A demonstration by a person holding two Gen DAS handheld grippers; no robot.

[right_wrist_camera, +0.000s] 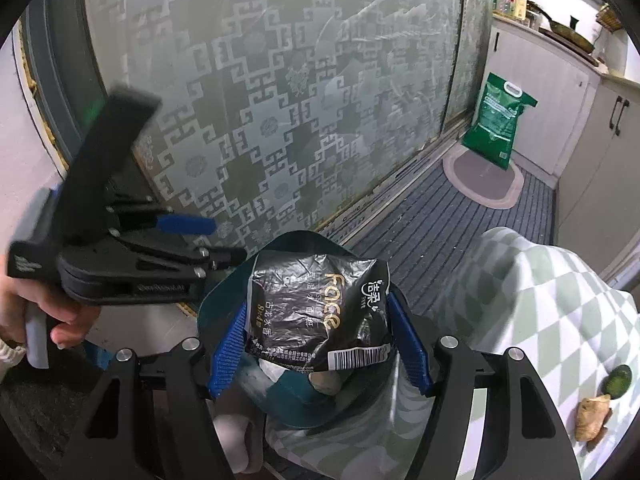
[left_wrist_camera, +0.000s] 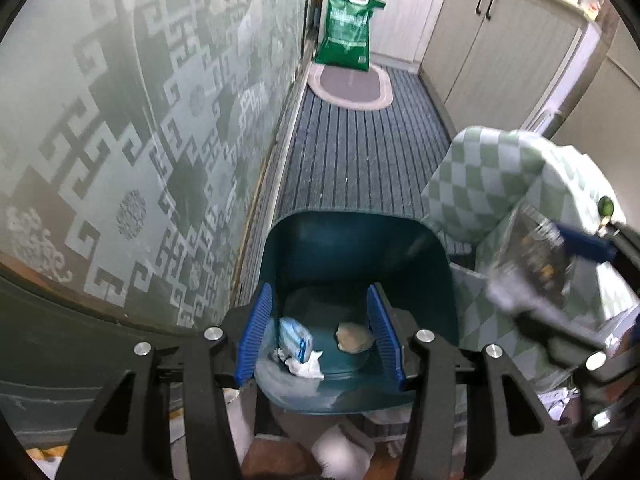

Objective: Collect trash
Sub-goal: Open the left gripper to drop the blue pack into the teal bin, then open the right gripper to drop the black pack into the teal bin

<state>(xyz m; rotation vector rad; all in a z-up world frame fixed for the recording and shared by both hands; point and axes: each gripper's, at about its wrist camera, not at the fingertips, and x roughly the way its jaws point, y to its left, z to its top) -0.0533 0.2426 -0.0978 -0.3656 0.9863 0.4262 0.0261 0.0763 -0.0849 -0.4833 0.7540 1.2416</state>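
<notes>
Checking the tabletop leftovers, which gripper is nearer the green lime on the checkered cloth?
Right. The right gripper, holding the black wrapper over the bin, is beside the lime; the left gripper is across the bin.

A grey striped floor mat [left_wrist_camera: 360, 152] carries the teal bin [left_wrist_camera: 432, 264], an oval rug [left_wrist_camera: 352, 88] and a green sack [left_wrist_camera: 347, 32].

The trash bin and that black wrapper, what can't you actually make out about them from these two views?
- Trash bin, right wrist view: most of its inside is hidden by the black wrapper in the right gripper.
- Black wrapper, left wrist view: motion-blurred, print unreadable.
- Trash bin, left wrist view: near rim covered by the left gripper.
- Small scraps on the checked cloth: too small to identify.
</notes>
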